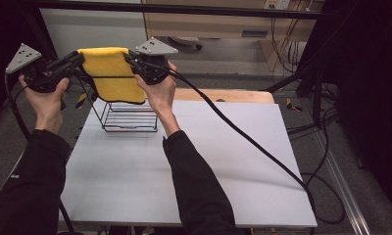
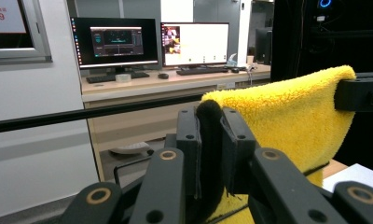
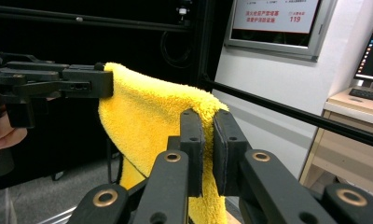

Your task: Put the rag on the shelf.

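A yellow fluffy towel hangs stretched between my two grippers, above a black wire rack at the back left of the white table. My left gripper is shut on the towel's left top corner. My right gripper is shut on the right top corner. In the left gripper view the jaws pinch the towel, with the other gripper at the far corner. In the right gripper view the jaws clamp the towel, and the left gripper holds its far end.
A black cable trails from the right gripper across the table to the right. A wooden board lies along the table's far edge. Black frame bars run behind and beside the table. Monitors stand on a desk beyond.
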Demonstrator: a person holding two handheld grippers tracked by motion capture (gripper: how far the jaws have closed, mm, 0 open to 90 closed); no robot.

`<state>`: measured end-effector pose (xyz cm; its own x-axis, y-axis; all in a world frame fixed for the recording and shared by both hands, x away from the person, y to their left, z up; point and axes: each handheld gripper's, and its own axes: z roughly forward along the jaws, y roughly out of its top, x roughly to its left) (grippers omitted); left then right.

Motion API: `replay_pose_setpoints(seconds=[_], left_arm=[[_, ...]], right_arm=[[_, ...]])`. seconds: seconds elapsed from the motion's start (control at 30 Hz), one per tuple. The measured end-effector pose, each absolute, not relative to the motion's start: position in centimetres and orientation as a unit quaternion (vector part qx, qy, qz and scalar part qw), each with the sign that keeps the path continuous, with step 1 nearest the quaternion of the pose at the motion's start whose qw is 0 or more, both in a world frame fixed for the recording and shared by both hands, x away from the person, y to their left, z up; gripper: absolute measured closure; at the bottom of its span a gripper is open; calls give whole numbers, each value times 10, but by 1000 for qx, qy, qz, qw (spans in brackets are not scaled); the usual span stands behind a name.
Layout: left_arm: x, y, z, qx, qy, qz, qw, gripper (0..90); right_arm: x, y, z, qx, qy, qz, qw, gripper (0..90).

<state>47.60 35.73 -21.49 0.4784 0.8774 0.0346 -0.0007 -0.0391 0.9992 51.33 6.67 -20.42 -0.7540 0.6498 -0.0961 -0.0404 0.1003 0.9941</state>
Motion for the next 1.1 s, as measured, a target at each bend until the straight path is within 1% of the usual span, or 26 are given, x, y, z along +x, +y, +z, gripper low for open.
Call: replay_pose_setpoints(seconds=[0.3,0.73,1.0,1.1], left_arm=[[464,358,-221,634,352,355,590,787],[445,357,-241,657,364,338,567,776],[436,356,-250,683,374,337,529,764],[434,357,-250,695,380,324,518,738]], right_arm=[[501,63,-209,207,707,621,268,835],[486,63,-222,194,748,587,240,830],[482,64,-228,183,768,566,238,822],[482,64,-232,181,773,560,237,822]])
